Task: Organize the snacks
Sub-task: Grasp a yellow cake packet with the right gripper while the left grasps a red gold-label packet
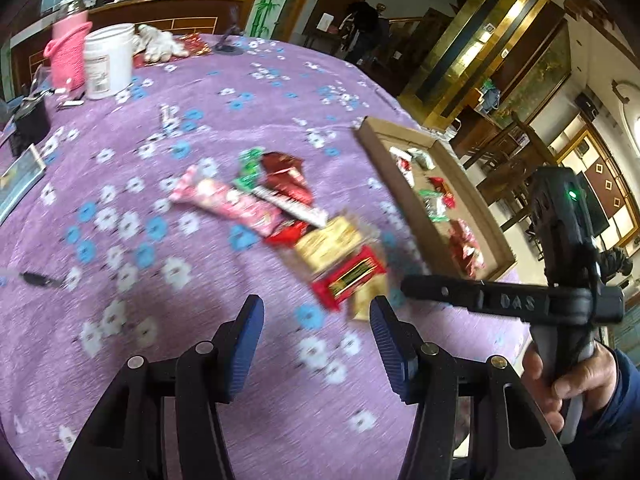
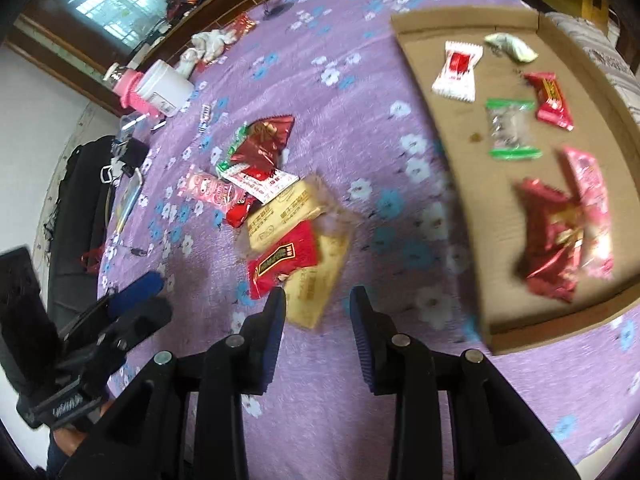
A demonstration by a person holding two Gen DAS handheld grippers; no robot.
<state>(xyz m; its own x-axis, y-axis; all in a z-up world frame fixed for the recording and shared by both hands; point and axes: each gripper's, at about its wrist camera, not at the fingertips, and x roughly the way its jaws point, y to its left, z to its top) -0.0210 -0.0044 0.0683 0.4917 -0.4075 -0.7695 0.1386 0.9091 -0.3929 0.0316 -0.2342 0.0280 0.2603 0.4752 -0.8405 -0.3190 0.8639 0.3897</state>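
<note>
A loose pile of snacks lies on the purple flowered tablecloth (image 1: 168, 360): a pink wrapper (image 1: 228, 204), a red foil pack (image 2: 264, 140), a yellow pack (image 2: 280, 212) and a red packet (image 1: 352, 276). A flat cardboard tray (image 2: 460, 184) to the right holds several snacks, among them a white-and-red sachet (image 2: 458, 70), a green-edged clear pack (image 2: 510, 128) and a crumpled red foil pack (image 2: 548, 240). My left gripper (image 1: 316, 320) is open just short of the pile, nothing between its pads. My right gripper (image 2: 318, 304) is open with a narrow gap over bare cloth, beside the yellow pack's corner.
A white tub (image 1: 108, 60), a pink basket (image 1: 66, 56) and white gloves (image 1: 160, 44) stand at the far side of the table. A black bag (image 2: 80, 200) sits at the left. A hand (image 1: 572, 380) holds the right gripper's handle near the tray's near corner.
</note>
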